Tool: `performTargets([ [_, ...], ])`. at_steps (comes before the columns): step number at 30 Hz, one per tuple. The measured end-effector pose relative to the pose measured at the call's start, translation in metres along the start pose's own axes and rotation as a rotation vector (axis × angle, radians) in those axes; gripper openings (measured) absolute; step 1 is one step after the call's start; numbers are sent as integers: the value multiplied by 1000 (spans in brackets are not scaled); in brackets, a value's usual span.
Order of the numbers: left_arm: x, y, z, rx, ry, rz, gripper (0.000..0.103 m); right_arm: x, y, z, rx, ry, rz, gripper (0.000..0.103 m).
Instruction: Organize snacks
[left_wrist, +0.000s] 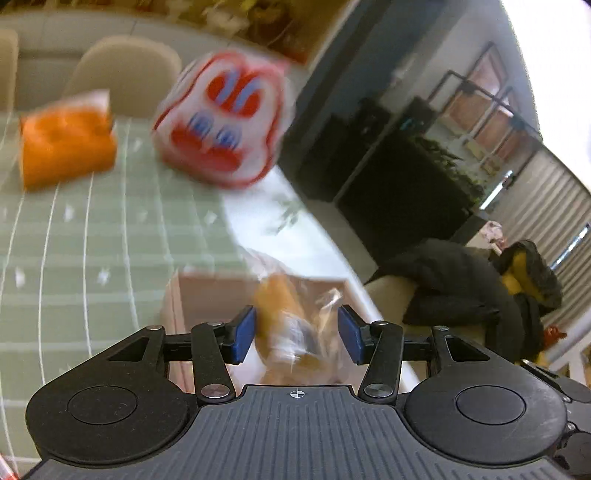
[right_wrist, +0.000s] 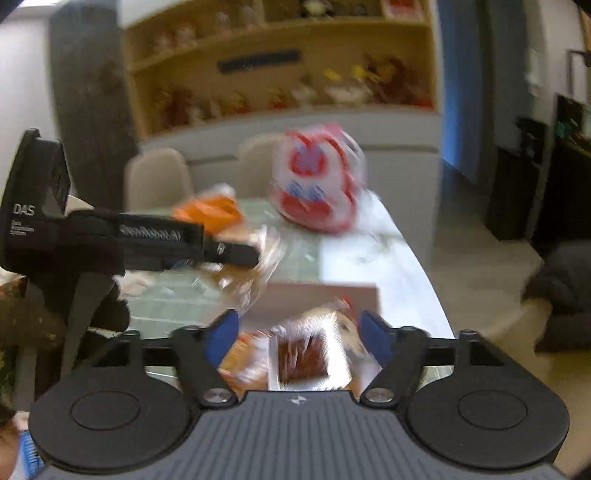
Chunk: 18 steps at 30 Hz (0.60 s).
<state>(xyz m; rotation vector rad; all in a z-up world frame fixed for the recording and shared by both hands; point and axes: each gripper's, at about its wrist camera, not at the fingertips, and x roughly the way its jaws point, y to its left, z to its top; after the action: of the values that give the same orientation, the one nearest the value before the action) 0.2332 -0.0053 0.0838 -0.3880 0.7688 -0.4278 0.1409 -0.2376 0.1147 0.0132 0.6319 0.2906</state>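
Both views are motion-blurred. My left gripper (left_wrist: 296, 334) has its blue pads wide apart around a clear-wrapped orange bread snack (left_wrist: 284, 325), above a cardboard box (left_wrist: 207, 295); whether the pads press it is unclear. The same gripper shows in the right wrist view (right_wrist: 236, 254) over a wrapped snack (right_wrist: 255, 258). My right gripper (right_wrist: 298, 338) is open above the cardboard box (right_wrist: 321, 293), over a brown snack in a white wrapper (right_wrist: 308, 360) and an orange packet (right_wrist: 245, 356). A red and white snack bag (left_wrist: 221, 122) (right_wrist: 317, 181) and an orange packet (left_wrist: 68, 142) (right_wrist: 210, 212) sit farther on the table.
The table has a green checked cloth (left_wrist: 92, 236) and a white bare part (right_wrist: 391, 273) near its right edge. Beige chairs (right_wrist: 159, 177) stand behind it, and a wooden shelf (right_wrist: 280, 66) lines the wall. A dark jacket lies on a seat (left_wrist: 461, 280) to the right.
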Motion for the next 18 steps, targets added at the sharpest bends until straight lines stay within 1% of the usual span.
performTargets([
  [2,-10,16,-7,-43,-11,-59,54,4,-1,-10,-11,24,-23,74],
  [4,-29,25,-9,-50,-45,-77,54,-2,2,-18,-36,15,-73,75],
  [6,-54,31,-11,-49,-84,-79,54,-7,8,-20,-53,8,-112,79],
  [8,-84,34,-17,-42,-143,-78,54,-11,19,-22,-48,10,-138,81],
  [10,-119,39,-30,1,-182,-38,54,-14,34,-18,-47,11,-128,82],
  [11,-139,44,-43,25,-198,3,54,-17,43,-20,-58,14,-115,84],
  [13,-173,54,-68,37,-221,90,54,-21,66,-26,-105,20,-66,89],
  [14,-189,63,-83,28,-229,134,54,-22,80,-30,-133,25,-23,92],
  [15,-204,71,-97,15,-234,170,54,-20,95,-34,-155,36,34,93],
  [18,-233,99,-138,-55,-223,267,54,-8,138,-46,-165,78,184,93],
])
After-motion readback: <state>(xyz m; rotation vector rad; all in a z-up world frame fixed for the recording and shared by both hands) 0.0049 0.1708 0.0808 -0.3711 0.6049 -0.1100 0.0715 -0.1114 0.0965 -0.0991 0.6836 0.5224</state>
